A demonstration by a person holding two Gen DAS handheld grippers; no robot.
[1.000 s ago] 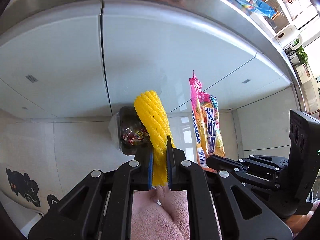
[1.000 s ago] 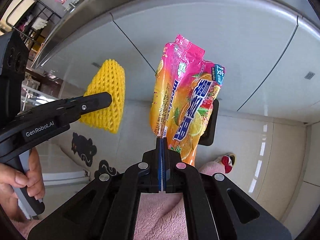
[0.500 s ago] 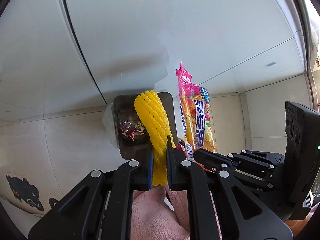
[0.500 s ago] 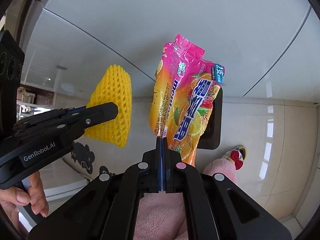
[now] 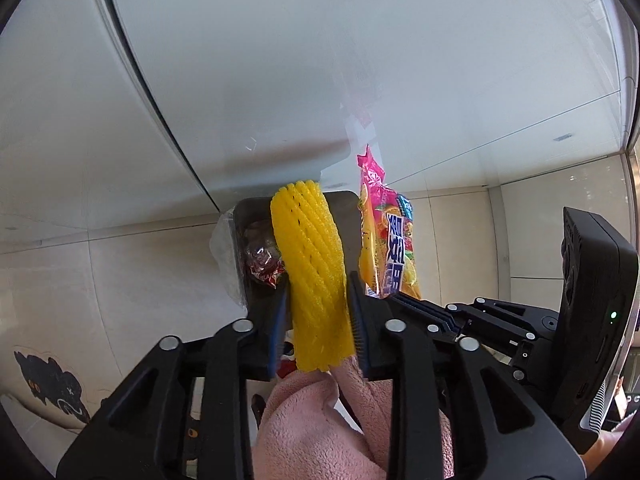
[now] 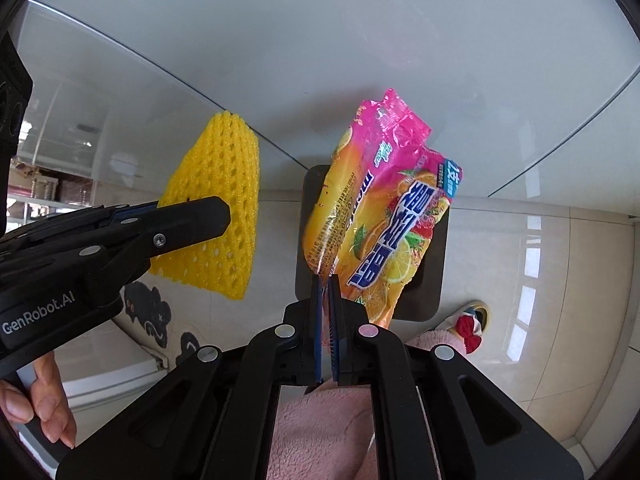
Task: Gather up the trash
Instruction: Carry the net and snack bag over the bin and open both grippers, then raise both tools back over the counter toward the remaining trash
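Observation:
A yellow foam fruit net (image 5: 312,264) stands between the pads of my left gripper (image 5: 319,280). Its jaws are opening and a thin gap shows at the pads. The pink and orange candy wrapper (image 6: 384,216) leans to the right, its lower edge between the pads of my right gripper (image 6: 325,278). Those jaws are opening too, with a slit of light between them. Both grippers point steeply down over a dark square trash bin (image 5: 256,216) on the floor, which holds crumpled wrappers (image 5: 262,264). From the right wrist the bin (image 6: 436,248) shows behind the wrapper, with the net (image 6: 216,200) to its left.
A glossy white table top (image 5: 280,60) fills the upper part of both views, above beige floor tiles (image 6: 540,280). A mat with black cat shapes (image 5: 48,380) lies at the left. A slipper with a red bow (image 6: 468,326) and pink fleece clothing (image 5: 320,420) are underneath. A hand (image 6: 44,408) grips the left handle.
Both grippers have sunk closer to the bin, which now looks larger. The left jaws have parted around the net. The right pads have parted slightly and the wrapper has tipped to the right.

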